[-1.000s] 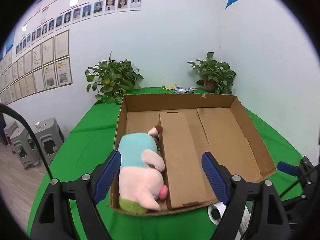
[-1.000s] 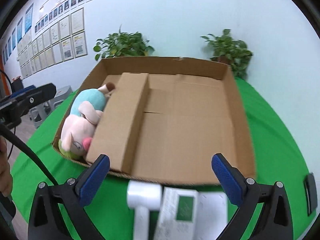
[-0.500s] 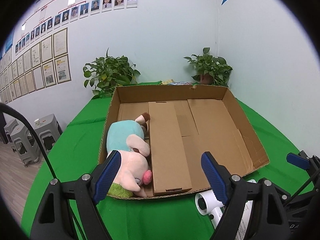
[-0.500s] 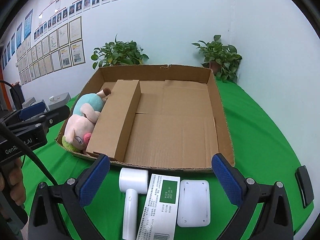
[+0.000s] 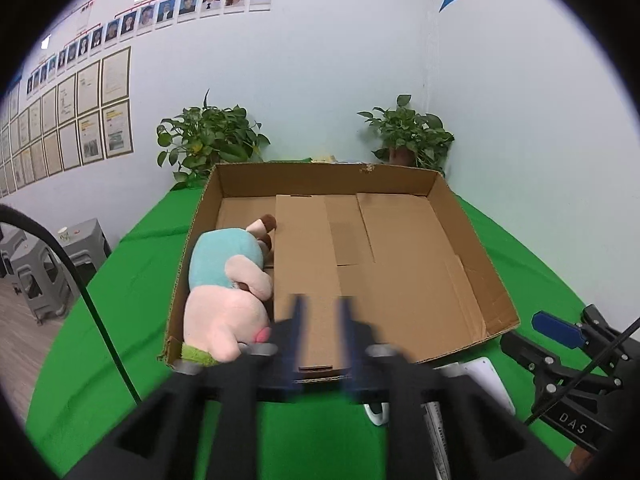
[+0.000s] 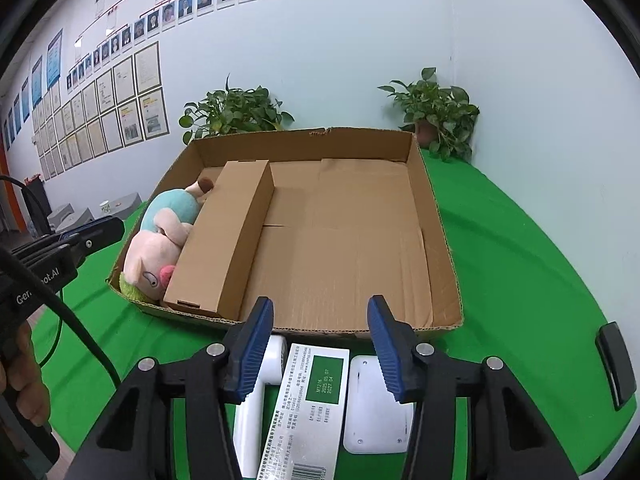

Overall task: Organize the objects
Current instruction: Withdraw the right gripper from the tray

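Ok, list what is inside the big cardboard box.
Inside the cardboard box lie a plush toy along its left wall and a long closed carton beside it. The remaining floor shows bare. Whatever sits under the toy or within the carton is hidden.

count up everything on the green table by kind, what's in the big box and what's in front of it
Plush toys: 1
Cardboard boxes: 2, tray and long box
White devices: 2
Labelled packs: 1
Black items: 1
Potted plants: 2
Total: 9

You are viewing a plush pig [image 6: 160, 236] lying along the left wall inside the open cardboard tray [image 6: 436, 216], frame centre; three white items [image 6: 320, 396] are lying flat at lower centre.
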`<state>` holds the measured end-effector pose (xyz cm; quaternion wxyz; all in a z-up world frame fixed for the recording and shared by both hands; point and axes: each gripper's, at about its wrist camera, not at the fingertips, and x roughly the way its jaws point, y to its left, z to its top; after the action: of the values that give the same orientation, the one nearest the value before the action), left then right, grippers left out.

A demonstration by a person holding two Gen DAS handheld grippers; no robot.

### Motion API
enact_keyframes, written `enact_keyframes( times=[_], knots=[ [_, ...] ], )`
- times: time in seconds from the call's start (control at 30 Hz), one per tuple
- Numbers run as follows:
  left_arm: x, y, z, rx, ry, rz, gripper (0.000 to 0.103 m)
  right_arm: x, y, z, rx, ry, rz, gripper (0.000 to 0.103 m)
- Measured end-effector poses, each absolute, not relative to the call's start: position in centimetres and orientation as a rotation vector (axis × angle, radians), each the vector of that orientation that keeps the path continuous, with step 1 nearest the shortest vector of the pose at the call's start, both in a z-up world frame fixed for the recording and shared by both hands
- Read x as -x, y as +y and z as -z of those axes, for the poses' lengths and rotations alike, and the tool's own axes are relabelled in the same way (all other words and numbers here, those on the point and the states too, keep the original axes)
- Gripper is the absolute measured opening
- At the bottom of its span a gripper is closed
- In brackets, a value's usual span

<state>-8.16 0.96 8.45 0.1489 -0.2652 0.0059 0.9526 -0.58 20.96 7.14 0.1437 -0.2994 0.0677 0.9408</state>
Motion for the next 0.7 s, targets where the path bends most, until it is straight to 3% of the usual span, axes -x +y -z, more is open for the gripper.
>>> enact_keyframes(
  times=[0.03,0.07,0.1,0.4,0.7],
  knots=[
    [8.1,0.8,-8.5,0.753,-0.009,-2.724,0.077,0.5,21.1,-7.1,0.869,0.206,-2.717,0.06],
    [8.1,0.7,-8.6,0.738,-0.03,-2.727,0.083,0.5,21.2,-7.1,0.876,0.217,-2.718,0.087],
    [7.9,0.6,-8.7,0.718,-0.047,-2.735,0.084,0.5,21.3,-7.1,0.873,0.221,-2.718,0.102],
    [8.6,0.1,-7.8,0.831,-0.08,-2.655,0.084,-0.4,22.1,-6.4,0.883,0.206,-2.729,0.103],
    [9.1,1.1,-3.4,1.061,-0.122,-2.396,0.084,-2.4,19.9,-1.3,1.1,0.365,-2.963,0.102]
  ],
)
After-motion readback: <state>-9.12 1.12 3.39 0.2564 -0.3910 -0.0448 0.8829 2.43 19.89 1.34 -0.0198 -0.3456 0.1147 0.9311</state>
